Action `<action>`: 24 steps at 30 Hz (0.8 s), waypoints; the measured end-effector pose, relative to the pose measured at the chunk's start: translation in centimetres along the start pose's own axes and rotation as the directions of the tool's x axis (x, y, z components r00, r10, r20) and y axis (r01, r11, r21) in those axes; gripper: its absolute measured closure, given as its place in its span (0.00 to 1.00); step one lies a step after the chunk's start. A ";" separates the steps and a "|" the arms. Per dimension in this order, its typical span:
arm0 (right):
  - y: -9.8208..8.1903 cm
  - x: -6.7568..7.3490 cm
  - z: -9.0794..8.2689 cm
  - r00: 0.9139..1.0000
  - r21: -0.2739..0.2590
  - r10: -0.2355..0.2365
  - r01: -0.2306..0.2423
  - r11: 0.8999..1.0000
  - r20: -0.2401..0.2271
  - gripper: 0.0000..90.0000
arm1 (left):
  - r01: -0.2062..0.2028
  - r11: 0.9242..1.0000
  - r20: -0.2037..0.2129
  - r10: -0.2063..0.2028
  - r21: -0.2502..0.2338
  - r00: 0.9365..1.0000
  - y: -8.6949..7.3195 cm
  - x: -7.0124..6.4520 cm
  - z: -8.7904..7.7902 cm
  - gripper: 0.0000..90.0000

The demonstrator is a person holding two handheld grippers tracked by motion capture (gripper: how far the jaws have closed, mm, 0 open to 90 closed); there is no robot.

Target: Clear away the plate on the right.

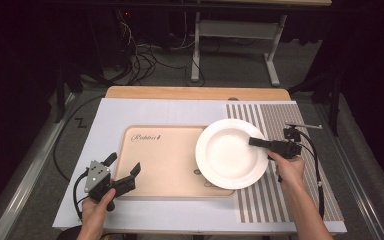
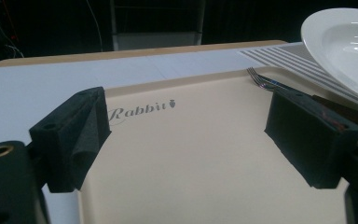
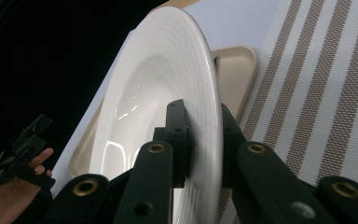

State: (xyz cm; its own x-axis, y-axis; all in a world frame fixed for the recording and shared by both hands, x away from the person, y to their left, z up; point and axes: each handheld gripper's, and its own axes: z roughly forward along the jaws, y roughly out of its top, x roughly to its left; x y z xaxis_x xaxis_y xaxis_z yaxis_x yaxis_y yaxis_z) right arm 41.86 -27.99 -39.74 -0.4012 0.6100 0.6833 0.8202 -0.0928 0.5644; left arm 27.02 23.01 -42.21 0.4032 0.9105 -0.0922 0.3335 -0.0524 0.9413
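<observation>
White plate (image 1: 231, 153) is up in the right gripper (image 1: 258, 142), sitting over the right end of the beige tray (image 1: 165, 165) and lapping onto the striped mat (image 1: 285, 150). Right forearm comes in from the bottom edge, angled up and a bit left; right hand (image 1: 289, 167) wrapped round the gripper body, jaws pointing left across the table toward the plate. In the right gripper view the plate reads edge-on, rim (image 3: 205, 102) running up and away between the jaws, bowl side facing left. From the high view it's a round disc, face up, so no real long axis to call. Jaws are clenched on the plate's right rim, one pad on top, one under, gap narrow, just the rim thickness. Left side: left hand (image 1: 96, 205) low at the near-left corner of the tray, forearm coming straight up from the bottom, left gripper (image 1: 125, 167) aimed up-right over the tray. Its jaws stand wide apart, released, nothing btwn them, bare tray surface w/ the "Rabbit" print (image 2: 142, 109) beyond. In the left gripper view a fork (image 2: 265, 81) lies on the tray's far right, tines toward the back, handle running under the plate
</observation>
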 end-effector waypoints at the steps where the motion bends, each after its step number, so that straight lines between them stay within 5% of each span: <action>1: 0.1 0.1 0.2 1.000 0.001 -0.001 0.001 1.000 -0.002 0.92 | 0.002 1.000 0.000 -0.002 0.000 1.000 0.0 0.0 0.0 0.16; 24: 0.6 3.2 7.6 0.999 0.099 -0.020 0.023 0.995 -0.025 0.91 | 0.001 1.000 0.012 -0.001 -0.006 1.000 0.1 -0.1 0.0 0.16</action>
State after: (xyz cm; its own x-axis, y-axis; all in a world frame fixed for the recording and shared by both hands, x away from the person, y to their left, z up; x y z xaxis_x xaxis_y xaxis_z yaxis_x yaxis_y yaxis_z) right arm 44.19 -20.12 -40.67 -0.4279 0.5921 0.6829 0.8472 -0.0004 0.5312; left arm 27.01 22.95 -42.13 0.4125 0.9057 -0.0972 0.3293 -0.0487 0.9430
